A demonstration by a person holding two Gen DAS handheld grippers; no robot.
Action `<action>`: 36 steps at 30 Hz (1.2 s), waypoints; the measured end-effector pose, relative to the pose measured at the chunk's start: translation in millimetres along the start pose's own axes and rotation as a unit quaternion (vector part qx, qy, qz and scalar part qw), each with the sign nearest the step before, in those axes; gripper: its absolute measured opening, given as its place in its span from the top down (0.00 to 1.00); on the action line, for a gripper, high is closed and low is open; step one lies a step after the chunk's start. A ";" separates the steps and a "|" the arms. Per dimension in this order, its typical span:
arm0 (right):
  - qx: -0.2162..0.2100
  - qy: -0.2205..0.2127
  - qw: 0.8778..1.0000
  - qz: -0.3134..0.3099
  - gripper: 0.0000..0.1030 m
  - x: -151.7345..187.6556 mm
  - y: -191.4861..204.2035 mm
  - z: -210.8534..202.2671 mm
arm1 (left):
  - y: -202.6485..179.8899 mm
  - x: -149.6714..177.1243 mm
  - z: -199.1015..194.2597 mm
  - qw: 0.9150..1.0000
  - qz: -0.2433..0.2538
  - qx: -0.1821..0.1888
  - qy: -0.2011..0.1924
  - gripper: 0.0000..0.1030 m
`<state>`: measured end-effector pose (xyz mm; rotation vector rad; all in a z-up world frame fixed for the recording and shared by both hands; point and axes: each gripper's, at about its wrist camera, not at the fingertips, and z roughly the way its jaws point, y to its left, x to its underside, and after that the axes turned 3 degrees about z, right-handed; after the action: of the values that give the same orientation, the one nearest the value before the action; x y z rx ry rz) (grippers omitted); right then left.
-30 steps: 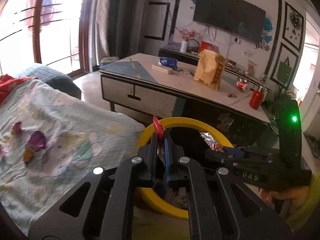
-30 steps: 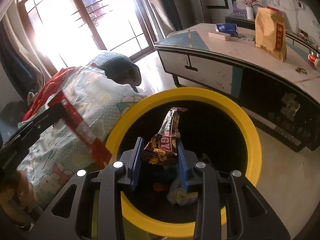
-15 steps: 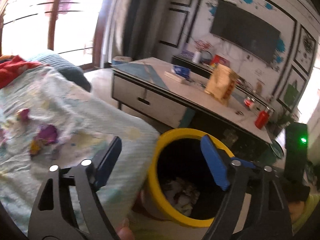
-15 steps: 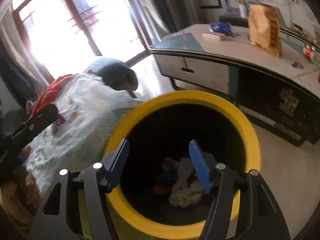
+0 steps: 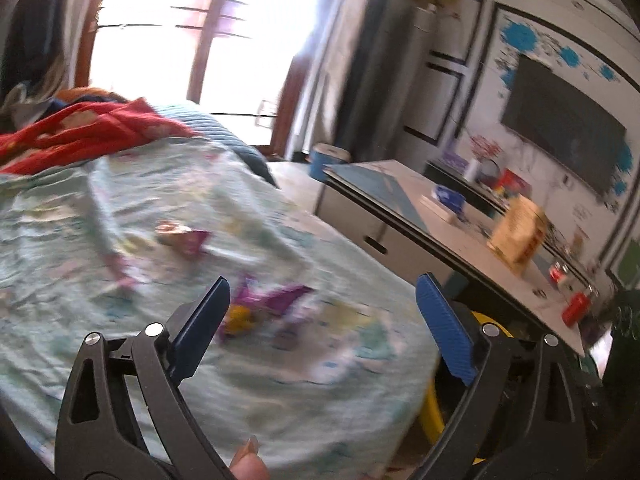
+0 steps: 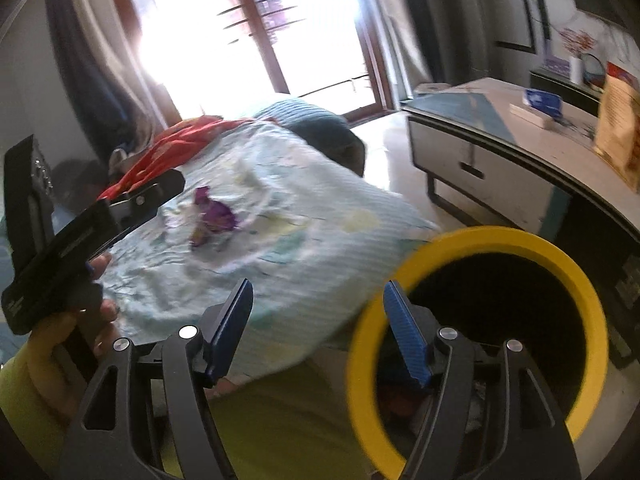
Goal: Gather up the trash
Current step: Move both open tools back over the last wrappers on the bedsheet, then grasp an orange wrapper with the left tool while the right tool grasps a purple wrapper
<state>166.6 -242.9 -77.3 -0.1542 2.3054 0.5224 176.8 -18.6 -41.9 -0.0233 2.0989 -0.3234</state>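
- While both tools are spread wide and empty, the left gripper is aimed at a purple wrapper lying on the pale blanket.
- The right gripper is held beside the yellow-rimmed bin.

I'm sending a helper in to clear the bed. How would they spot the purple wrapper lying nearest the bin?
Start at the bed with the pale green cartoon-print blanket, beside the yellow-rimmed bin. On the blanket's near part lies a crumpled purple wrapper with a yellow bit at one end. The other wrapper, farther up the blanket, is paler, pinkish and tan.
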 end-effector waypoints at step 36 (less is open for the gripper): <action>-0.096 0.064 0.993 -0.012 0.75 -26.1 82.3 119.8 | 142.1 -25.2 93.2 0.969 -0.232 -0.004 0.088 0.43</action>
<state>241.9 -119.7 -108.1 -0.3158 2.3718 0.7405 284.7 101.6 -100.3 -0.5144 2.2557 -0.6154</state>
